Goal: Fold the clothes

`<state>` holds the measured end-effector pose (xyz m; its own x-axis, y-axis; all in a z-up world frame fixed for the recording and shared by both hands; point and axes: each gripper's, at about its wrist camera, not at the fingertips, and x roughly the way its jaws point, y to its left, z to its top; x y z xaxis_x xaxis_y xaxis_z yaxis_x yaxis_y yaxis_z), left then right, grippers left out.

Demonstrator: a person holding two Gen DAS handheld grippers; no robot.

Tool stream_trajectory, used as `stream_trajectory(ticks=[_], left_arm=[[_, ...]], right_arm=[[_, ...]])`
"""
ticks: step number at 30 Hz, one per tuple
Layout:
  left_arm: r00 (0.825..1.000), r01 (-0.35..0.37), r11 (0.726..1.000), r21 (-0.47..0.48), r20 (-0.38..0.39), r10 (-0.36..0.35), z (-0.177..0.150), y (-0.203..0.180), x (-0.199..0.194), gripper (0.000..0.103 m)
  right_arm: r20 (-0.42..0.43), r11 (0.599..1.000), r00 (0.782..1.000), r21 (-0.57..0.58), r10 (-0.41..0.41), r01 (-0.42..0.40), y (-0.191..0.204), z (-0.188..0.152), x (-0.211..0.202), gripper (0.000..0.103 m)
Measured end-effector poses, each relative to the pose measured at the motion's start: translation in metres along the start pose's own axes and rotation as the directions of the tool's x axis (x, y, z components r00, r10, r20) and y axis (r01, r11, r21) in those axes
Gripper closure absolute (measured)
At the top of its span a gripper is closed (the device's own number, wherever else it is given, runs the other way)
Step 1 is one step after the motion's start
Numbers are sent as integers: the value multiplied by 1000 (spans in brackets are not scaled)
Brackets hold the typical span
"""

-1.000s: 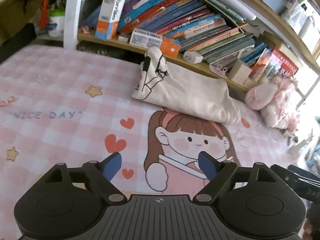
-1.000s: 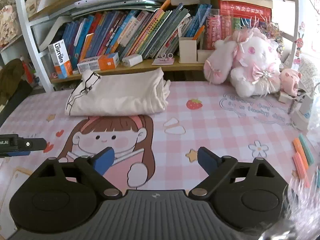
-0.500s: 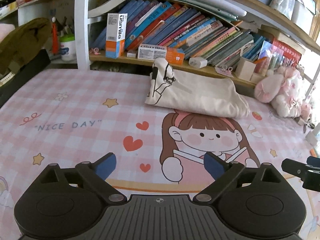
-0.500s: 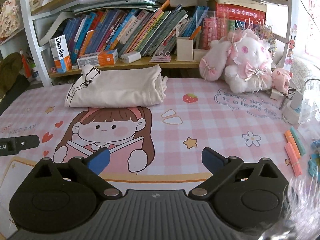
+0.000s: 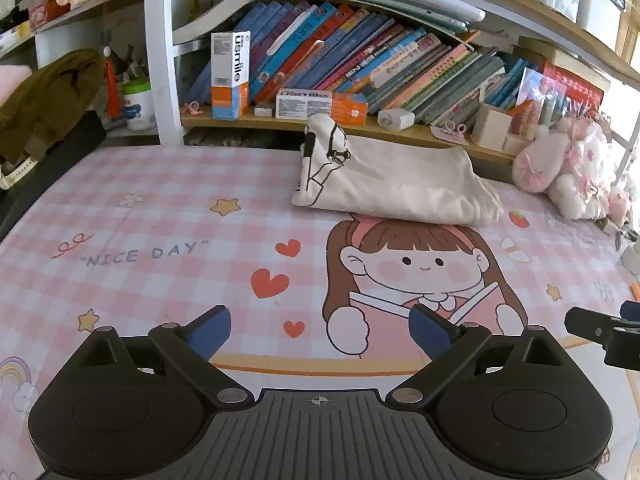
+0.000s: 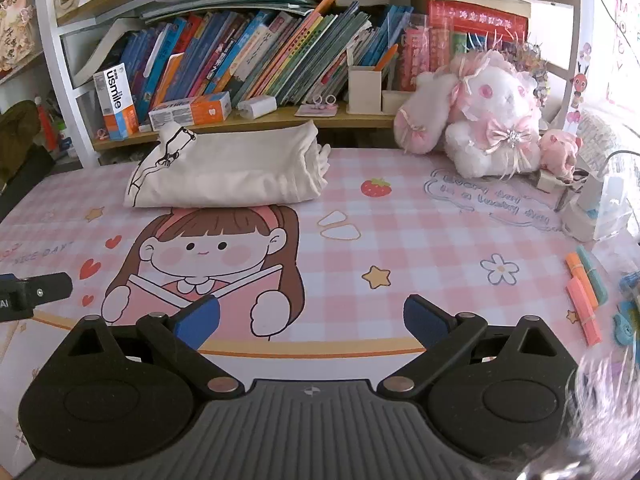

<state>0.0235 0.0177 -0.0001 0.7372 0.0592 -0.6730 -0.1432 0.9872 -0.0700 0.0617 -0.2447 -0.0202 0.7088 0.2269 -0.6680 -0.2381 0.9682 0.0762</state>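
1. A pink-and-white checked desk mat point(image 5: 168, 216) point(image 6: 400, 240) printed with a cartoon girl reading a book covers the whole work surface.
2. A white-framed wooden bookshelf point(image 5: 160, 60) point(image 6: 52, 60) runs along the back edge of the mat, its lower shelf packed with leaning colourful books point(image 5: 360, 60) point(image 6: 260, 52).
3. A cream fabric garment with a black line drawing point(image 5: 392, 184) point(image 6: 228, 172) lies folded into a thick rectangular bundle at the far edge of the mat, just in front of the shelf and directly above the printed girl's head.
4. A fluffy white-and-pink plush rabbit point(image 5: 576, 176) point(image 6: 488, 120) sits to the right of the garment, near it but apart.
5. The left gripper point(image 5: 320, 330) hovers over the near part of the mat, its blue-padded fingers point(image 5: 210, 330) spread wide with nothing between them, well apart from the garment.
6. The right gripper point(image 6: 312, 322) is likewise wide open and empty over the near edge, its blue pads point(image 6: 426, 320) clear of everything.
7. Orange and teal slim markers point(image 6: 584, 292) lie at the mat's right edge.
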Motion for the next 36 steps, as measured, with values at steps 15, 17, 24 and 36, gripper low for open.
stream_trajectory(ticks=[15,17,24,36], left_arm=[[1000,4,1000,7,3,-4,-3,-5,-2,2],[1000,5,1000,5,1,-5,-3,-4,-2,1],[1000,10,1000,2,-1,-10,-3,-5,-2,1],[1000,18,1000,-5,-6,-18,-3,-5,0,1]], right_arm=[[-6,1000,1000,-14,21,-21,5,0,-1,4],[-9,1000,1000,-15,22,-22,5,-1,0,4],[-18,999,1000,-21,24,-24,8,-2,0,4],[-26,999,999,-21,24,-25,11,-2,2,4]])
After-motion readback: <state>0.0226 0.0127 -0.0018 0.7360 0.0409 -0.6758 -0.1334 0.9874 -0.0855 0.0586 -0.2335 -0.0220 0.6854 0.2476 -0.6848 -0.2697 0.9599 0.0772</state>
